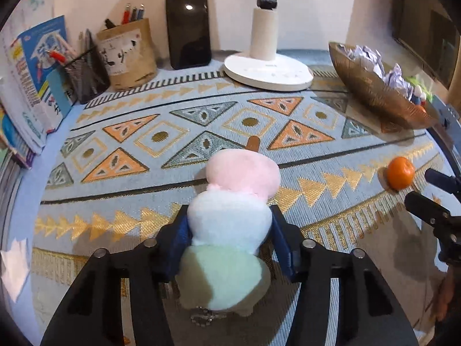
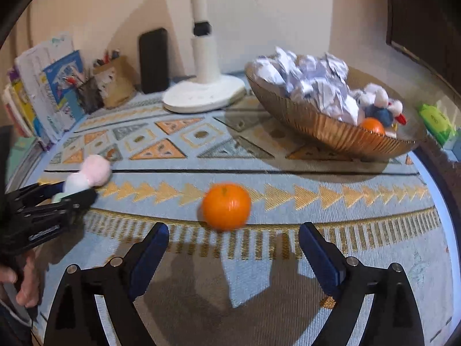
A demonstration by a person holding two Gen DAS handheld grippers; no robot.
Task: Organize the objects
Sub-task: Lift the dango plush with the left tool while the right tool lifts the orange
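Observation:
My left gripper (image 1: pixel 229 226) is shut on a plush toy (image 1: pixel 230 216) with pink, white and pale green sections and a brown stick at its far end; it hangs just above the patterned cloth (image 1: pixel 173 132). The same toy (image 2: pixel 86 177) shows at the far left of the right wrist view, in the left gripper (image 2: pixel 69 194). An orange (image 2: pixel 226 206) lies on the cloth just ahead of my right gripper (image 2: pixel 233 240), which is open and apart from it. In the left wrist view the orange (image 1: pixel 400 172) sits by the right gripper's fingers (image 1: pixel 426 206).
A brown ribbed bowl (image 2: pixel 331 135) at the right holds crumpled paper, a small plush and another orange (image 2: pixel 373 125). A white lamp base (image 1: pixel 268 70), a black phone (image 1: pixel 188 28), pen holders (image 1: pixel 86 72) and books (image 1: pixel 31 80) line the back and left. A green pack (image 2: pixel 436 121) lies far right.

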